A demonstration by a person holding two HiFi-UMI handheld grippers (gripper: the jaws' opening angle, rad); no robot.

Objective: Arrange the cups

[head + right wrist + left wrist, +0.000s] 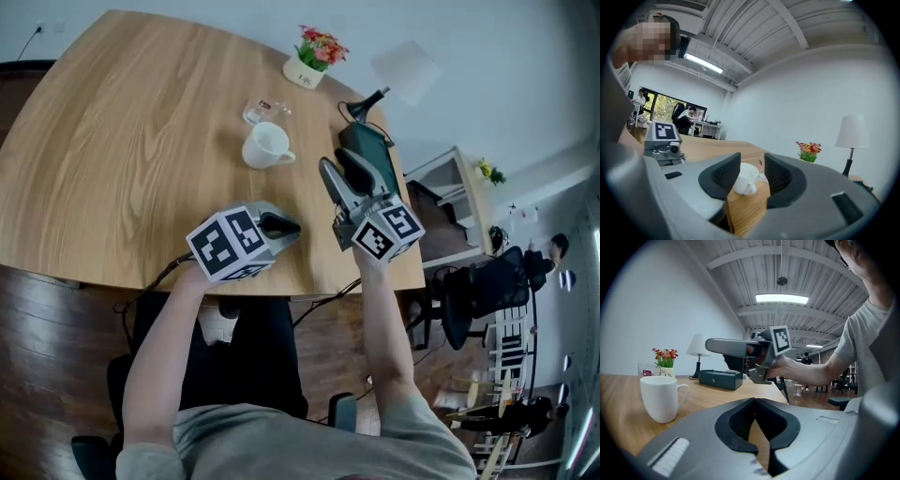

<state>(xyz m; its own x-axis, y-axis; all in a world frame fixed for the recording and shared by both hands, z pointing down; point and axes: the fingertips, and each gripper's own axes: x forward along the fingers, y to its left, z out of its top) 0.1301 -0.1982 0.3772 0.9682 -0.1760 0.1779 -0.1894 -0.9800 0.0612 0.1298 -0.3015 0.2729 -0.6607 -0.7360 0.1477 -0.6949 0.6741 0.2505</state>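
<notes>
The white cup point(266, 146) stands upright on the wooden surface point(122, 159), its handle turned toward the dark green box point(370, 155) that lies to the right of the cup. Just beyond the cup, on the side away from the person, sits a small clear cup point(262, 110) with a red label. Farther beyond the cup is a pot of flowers point(312, 58), and a lamp point(405, 70) stands beyond the cup to the right, behind the box.

The right hand-held gripper point(751, 161) is held off the surface on the near right of the cup, pointing toward it. Its jaws stand well apart with nothing in them; the cup shows through the gap but lies well ahead of the pads, untouched.

The left hand-held gripper point(755, 401) is on the person's side of the cup, over the near edge of the surface. Its jaw tips meet and it holds nothing; the cup stands off to its left, apart from it
</notes>
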